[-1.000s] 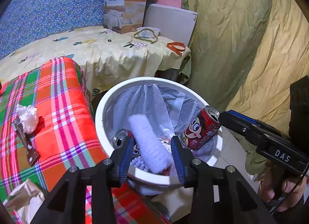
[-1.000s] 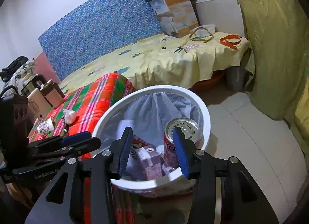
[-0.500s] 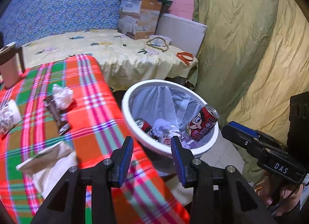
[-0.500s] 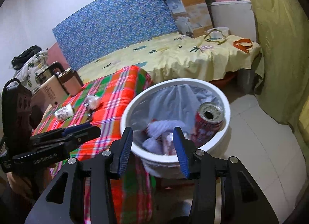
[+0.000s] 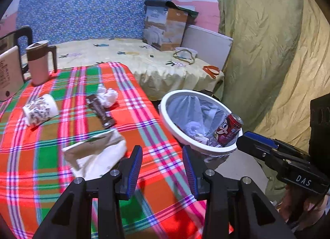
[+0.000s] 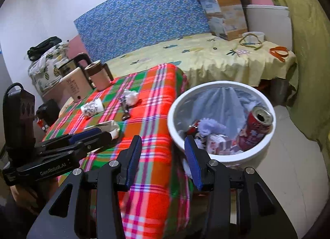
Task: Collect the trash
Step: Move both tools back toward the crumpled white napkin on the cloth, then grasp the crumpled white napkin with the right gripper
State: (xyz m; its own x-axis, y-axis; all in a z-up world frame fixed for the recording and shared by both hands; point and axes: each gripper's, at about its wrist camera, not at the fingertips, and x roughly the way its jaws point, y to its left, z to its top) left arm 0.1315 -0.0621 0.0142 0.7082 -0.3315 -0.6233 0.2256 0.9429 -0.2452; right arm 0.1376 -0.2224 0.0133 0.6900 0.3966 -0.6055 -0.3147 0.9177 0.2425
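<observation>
Trash left: crumpled paper bag (image 5: 97, 152) near the table's front edge, tissue wad (image 5: 107, 96), wrapper (image 5: 101, 111) and paper cup (image 5: 40, 109) farther back; my left gripper (image 5: 162, 168) has swung back from the bin (image 5: 198, 146), both jaws apart, empty

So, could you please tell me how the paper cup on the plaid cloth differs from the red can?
The paper cup lies tipped on its side on the plaid cloth; the red can stands nearly upright, leaning inside the white bin. The cup is white with dark print; the can is red with a cartoon face. Neither is held.
</observation>
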